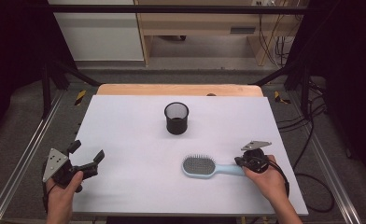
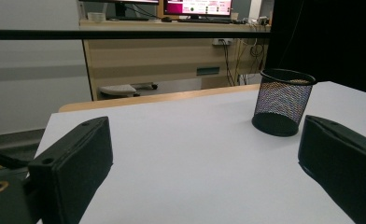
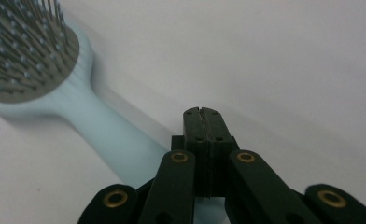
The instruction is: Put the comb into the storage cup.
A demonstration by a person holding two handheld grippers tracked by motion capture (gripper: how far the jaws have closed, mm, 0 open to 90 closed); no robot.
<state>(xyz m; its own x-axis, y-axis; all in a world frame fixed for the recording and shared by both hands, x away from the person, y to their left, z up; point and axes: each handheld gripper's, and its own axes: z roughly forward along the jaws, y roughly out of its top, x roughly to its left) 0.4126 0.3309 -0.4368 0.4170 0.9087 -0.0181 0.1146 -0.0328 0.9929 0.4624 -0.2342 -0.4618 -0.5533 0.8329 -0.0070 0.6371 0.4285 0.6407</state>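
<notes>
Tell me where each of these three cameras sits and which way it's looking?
High view: above the person's side, looking forward and down on the table; both hands show.
Left gripper view: on the left gripper, facing the mesh cup between open jaws.
Right gripper view: on the right gripper, jaws shut above the hairbrush.
Shared: cup and hairbrush also show from above.

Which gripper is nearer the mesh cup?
Right, narrowly. The right gripper sits shut at the hairbrush handle, in front-right of the mesh cup; the left gripper hangs open farther off, front-left.
</notes>
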